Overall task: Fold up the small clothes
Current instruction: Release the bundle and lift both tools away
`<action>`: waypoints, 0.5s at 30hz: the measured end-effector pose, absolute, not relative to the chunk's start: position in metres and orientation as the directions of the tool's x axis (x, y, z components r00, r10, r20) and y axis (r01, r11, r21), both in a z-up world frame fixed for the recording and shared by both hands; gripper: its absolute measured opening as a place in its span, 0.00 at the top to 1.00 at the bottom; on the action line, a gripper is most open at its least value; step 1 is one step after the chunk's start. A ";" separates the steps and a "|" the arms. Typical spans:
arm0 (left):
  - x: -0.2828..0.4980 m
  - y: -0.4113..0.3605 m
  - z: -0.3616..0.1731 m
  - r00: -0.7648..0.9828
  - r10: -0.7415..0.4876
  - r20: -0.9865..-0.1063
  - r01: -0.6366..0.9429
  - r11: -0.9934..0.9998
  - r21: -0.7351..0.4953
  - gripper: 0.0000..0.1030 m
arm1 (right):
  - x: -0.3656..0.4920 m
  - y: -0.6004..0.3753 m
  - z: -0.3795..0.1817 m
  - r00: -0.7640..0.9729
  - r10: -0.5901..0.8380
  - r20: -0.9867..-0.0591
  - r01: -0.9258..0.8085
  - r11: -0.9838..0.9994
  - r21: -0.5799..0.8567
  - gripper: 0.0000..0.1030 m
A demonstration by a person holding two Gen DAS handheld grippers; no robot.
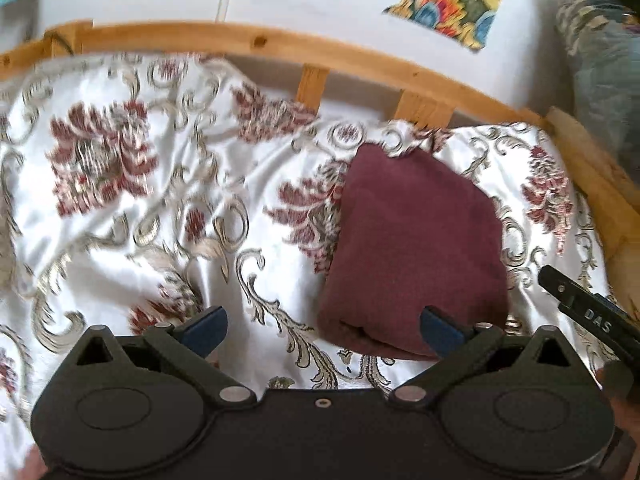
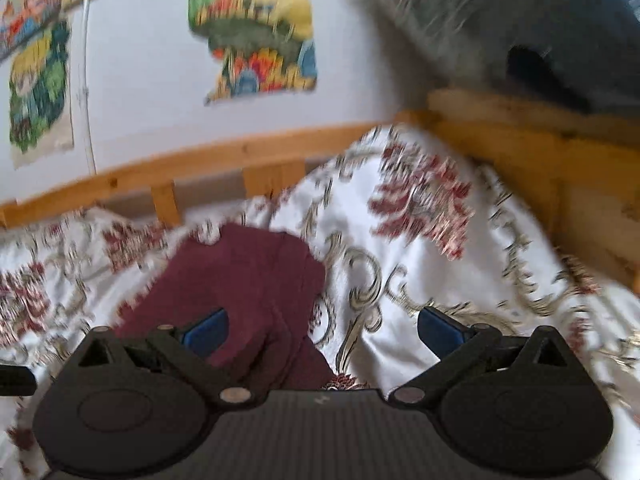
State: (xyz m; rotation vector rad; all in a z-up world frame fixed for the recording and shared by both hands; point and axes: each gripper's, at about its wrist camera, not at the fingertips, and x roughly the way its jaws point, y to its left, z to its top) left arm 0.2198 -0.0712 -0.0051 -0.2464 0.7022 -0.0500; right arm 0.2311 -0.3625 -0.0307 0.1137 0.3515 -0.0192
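Left tool: my left tool is spread wide and grasps nothing; its blue pads sit apart above the bedspread.
Right tool: my right tool is likewise released, both fingers wide, nothing between them.
Garment: the maroon garment lies folded into a compact block on the bed, near the wooden rail; I see it ahead and right of my left tool, ahead and left of my right one.
Contact: my right-hand view is blurred, so I cannot tell whether its left finger touches the cloth or hovers just over it.
Bedspread: the white floral bedspread is rumpled under everything.
Bed frame: the wooden bed frame runs along the wall behind.
Wall: colourful pictures hang above the rail.
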 end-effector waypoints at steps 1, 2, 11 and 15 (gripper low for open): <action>0.214 -0.071 0.001 0.771 -0.127 -0.624 -0.028 0.972 -0.233 0.01 | 0.223 -0.361 -0.027 0.945 -0.001 -0.327 0.041 0.992 0.116 0.00; 0.207 -0.071 0.008 0.781 -0.126 -0.612 -0.018 0.974 -0.224 0.01 | 0.212 -0.359 -0.023 0.950 0.000 -0.313 0.041 0.992 0.123 0.00; 0.149 -0.053 0.040 0.836 -0.115 -0.537 0.019 0.983 -0.180 0.01 | 0.117 -0.329 0.017 0.985 -0.016 -0.169 0.034 0.994 0.102 0.00; 0.131 -0.042 0.052 0.847 -0.107 -0.520 0.027 0.987 -0.160 0.01 | 0.095 -0.321 0.030 0.989 -0.026 -0.146 0.043 0.992 0.118 0.00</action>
